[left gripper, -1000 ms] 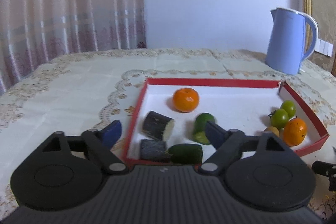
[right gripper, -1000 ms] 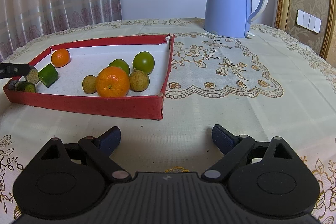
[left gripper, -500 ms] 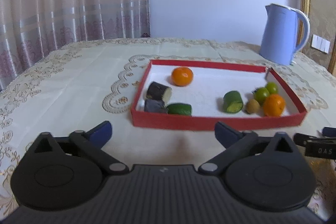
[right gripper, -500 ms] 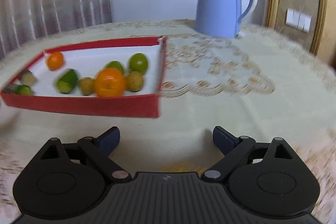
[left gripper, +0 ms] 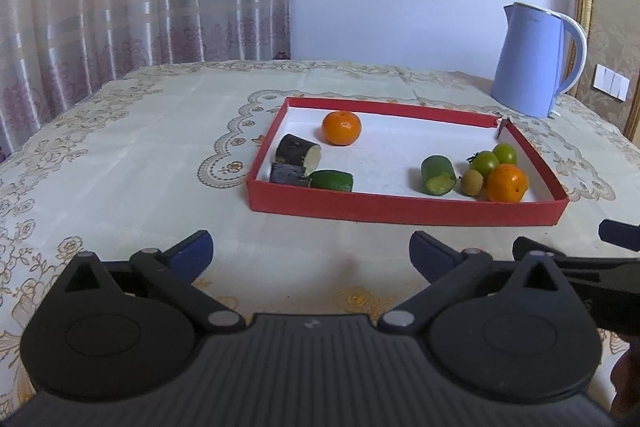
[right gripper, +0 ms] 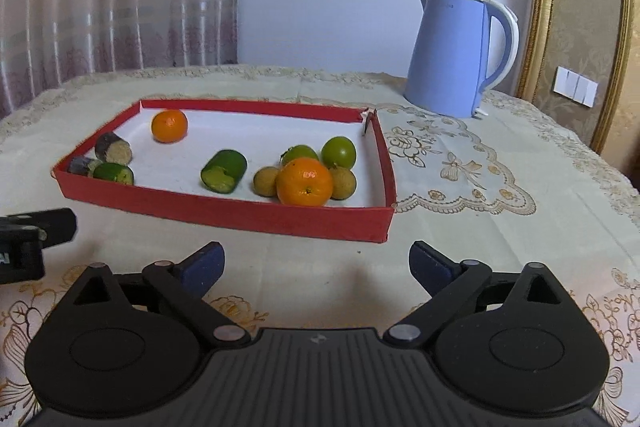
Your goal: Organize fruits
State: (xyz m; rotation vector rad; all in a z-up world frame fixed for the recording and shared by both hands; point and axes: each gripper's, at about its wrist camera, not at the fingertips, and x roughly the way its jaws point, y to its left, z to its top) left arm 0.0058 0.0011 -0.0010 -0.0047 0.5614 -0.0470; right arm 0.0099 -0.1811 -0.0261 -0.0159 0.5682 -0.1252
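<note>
A red tray on the tablecloth holds produce. At its left lie two dark sugarcane pieces and a cucumber piece, with an orange behind. A second cucumber piece lies mid-tray. At the right are green tomatoes, small brown fruits and another orange. My left gripper and right gripper are both open and empty, in front of the tray.
A light blue kettle stands behind the tray at the right. Curtains hang at the back left. The right gripper's tip shows at the left wrist view's right edge; the left one shows at the right wrist view's left edge.
My left gripper has pulled back out of the tray, leaving the cucumber piece lying mid-tray. The right gripper has also drawn back a little. Both stay open.
</note>
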